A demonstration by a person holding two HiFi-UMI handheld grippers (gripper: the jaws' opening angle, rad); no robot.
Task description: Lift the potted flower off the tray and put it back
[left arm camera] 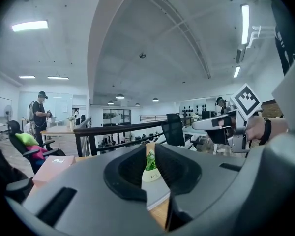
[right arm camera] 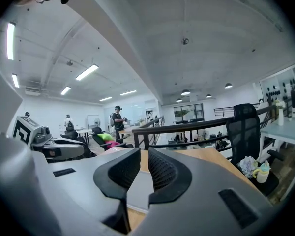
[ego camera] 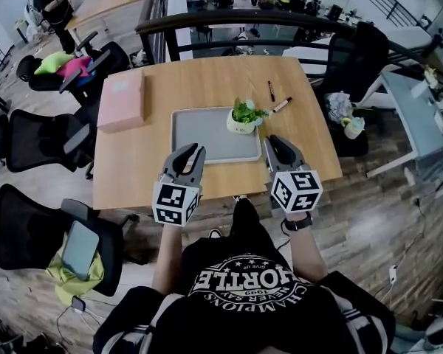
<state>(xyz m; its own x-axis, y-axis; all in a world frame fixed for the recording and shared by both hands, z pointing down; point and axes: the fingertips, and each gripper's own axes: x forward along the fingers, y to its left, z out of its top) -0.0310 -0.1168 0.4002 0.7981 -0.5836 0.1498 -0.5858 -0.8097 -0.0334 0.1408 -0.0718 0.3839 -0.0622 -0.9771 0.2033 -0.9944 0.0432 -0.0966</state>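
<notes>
The potted flower [ego camera: 242, 118], a green plant in a pale round pot, stands upright on the grey tray [ego camera: 199, 142], close to its far right corner. Both grippers hover over the table's near edge, short of the tray. My left gripper [ego camera: 194, 152] is at the tray's front left and my right gripper [ego camera: 277, 142] just off its front right corner. Each has its jaws drawn close, a narrow slit left between the pads and nothing in it. In the left gripper view the flower [left arm camera: 150, 165] shows through the slit of the left gripper [left arm camera: 150, 157], well ahead. The right gripper [right arm camera: 144, 167] looks over the tray [right arm camera: 137, 191].
A pink box [ego camera: 122, 100] lies at the table's left side. Two pens [ego camera: 271, 90] lie beyond the flower on the right. Black office chairs [ego camera: 37, 142] stand to the left, a dark railing [ego camera: 229, 22] runs behind the table, and a person [ego camera: 53, 9] stands far back.
</notes>
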